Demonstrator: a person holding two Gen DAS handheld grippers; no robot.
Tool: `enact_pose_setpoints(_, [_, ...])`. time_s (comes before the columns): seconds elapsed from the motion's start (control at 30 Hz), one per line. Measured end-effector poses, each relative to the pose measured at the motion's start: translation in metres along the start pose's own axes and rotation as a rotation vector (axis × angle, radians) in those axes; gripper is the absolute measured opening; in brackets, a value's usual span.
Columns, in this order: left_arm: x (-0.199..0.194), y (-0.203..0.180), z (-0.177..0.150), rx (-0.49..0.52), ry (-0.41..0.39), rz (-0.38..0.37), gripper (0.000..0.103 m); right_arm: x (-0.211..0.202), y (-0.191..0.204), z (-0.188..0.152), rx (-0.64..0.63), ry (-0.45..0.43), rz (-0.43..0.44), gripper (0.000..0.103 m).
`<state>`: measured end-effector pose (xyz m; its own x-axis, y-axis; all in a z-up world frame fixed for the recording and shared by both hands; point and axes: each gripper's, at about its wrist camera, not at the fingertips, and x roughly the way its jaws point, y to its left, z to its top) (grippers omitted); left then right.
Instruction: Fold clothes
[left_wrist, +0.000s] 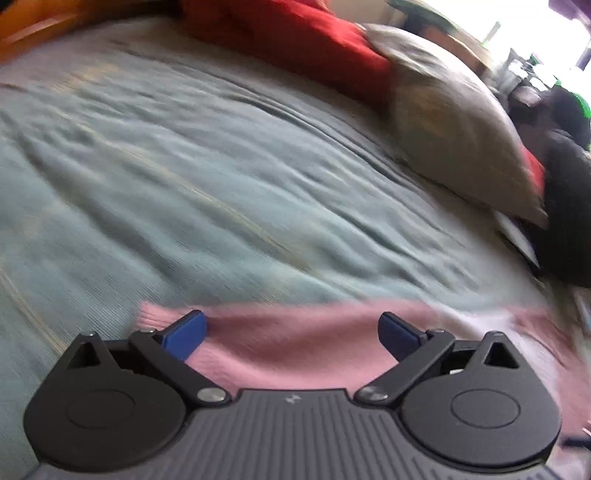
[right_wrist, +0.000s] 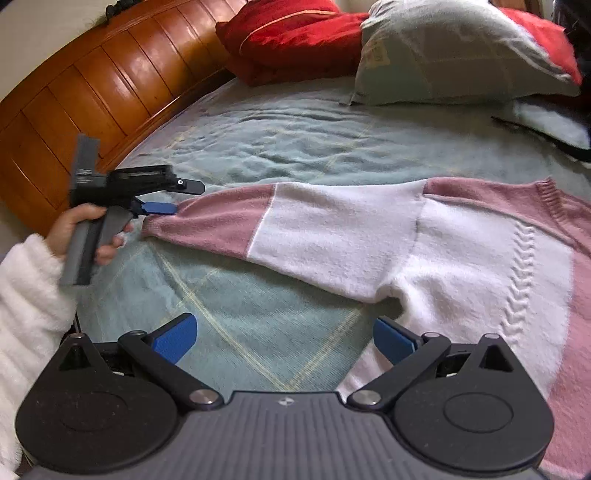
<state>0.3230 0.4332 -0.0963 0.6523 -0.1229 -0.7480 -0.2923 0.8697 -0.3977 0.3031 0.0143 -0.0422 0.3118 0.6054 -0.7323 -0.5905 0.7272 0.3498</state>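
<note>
Pink & white knit sweater (right_wrist: 461, 258) lies flat on the bed (right_wrist: 258, 140), spread over a grey-blue bedspread w/ thin yellow lines. In the right wrist view its body fills the 3 to 5 o'clock part; one sleeve (right_wrist: 280, 225) runs out toward 9 o'clock, white near the shoulder, pink at the cuff end. Ribbed collar shows at approx 2 o'clock, at the frame edge.

Right tongs (right_wrist: 284, 338): blue pads spread as wide as they go, nothing gripped. Bare bedspread shows betw. them; the right pad sits just at the sweater's lower white edge, by the armpit.

Left tongs (right_wrist: 157, 199) in the right wrist view: at 9 o'clock, held by a hand (right_wrist: 79, 230) in a fluffy white sleeve (right_wrist: 26, 295). One blue pad hovers just beside the pink cuff; can't tell if it touches. Left wrist view is motion-blurred: left tongs (left_wrist: 291, 332) pads stand wide apart, pink knit (left_wrist: 295, 343) below and betw. them, not pinched.

Far side of bed, 12 to 2 o'clock: red pillow (right_wrist: 295, 37) and grey pillow (right_wrist: 461, 55) side by side, touching. Glossy orange-brown wooden headboard (right_wrist: 92, 92) curves along 9 to 11 o'clock. Dark item at the 3 o'clock edge, too cut off to ID
</note>
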Motion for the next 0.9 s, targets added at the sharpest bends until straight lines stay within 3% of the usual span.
enact_pose_setpoints(0.1, [-0.008,0.004,0.002,-0.044,-0.027,-0.024,0.099,-0.012,-0.001,-0.007,0.006,-0.020,-0.008,0.103])
enact_pose_setpoints(0.2, [-0.028,-0.010,-0.006,0.009,-0.033,-0.087,0.100,-0.018,-0.005,-0.011,0.014,-0.034,-0.015,0.103])
enact_pose_setpoints(0.33, [-0.031,-0.025,-0.025,0.051,0.050,-0.232,0.101,-0.018,-0.008,-0.015,0.015,-0.034,-0.038,0.103])
enact_pose_setpoints(0.37, [-0.028,-0.025,-0.027,0.052,0.065,-0.227,0.101,-0.017,-0.008,-0.016,0.017,-0.031,-0.038,0.103])
enact_pose_setpoints(0.47, [-0.015,-0.010,-0.027,0.031,0.080,-0.085,0.094,-0.018,-0.009,-0.019,0.022,-0.028,-0.039,0.103])
enact_pose_setpoints(0.63, [-0.037,-0.001,-0.017,-0.072,0.004,-0.032,0.098,-0.023,-0.015,-0.023,0.020,-0.039,-0.067,0.103])
enact_pose_setpoints(0.77, [-0.026,-0.042,-0.024,0.006,0.089,-0.188,0.099,-0.023,-0.015,-0.023,0.034,-0.044,-0.055,0.103])
enact_pose_setpoints(0.83, [-0.012,-0.067,-0.030,0.055,0.124,-0.231,0.099,-0.022,-0.011,-0.024,0.020,-0.040,-0.057,0.103])
enact_pose_setpoints(0.9, [0.000,-0.077,-0.036,0.076,0.155,-0.227,0.099,-0.023,-0.008,-0.026,0.001,-0.039,-0.069,0.103])
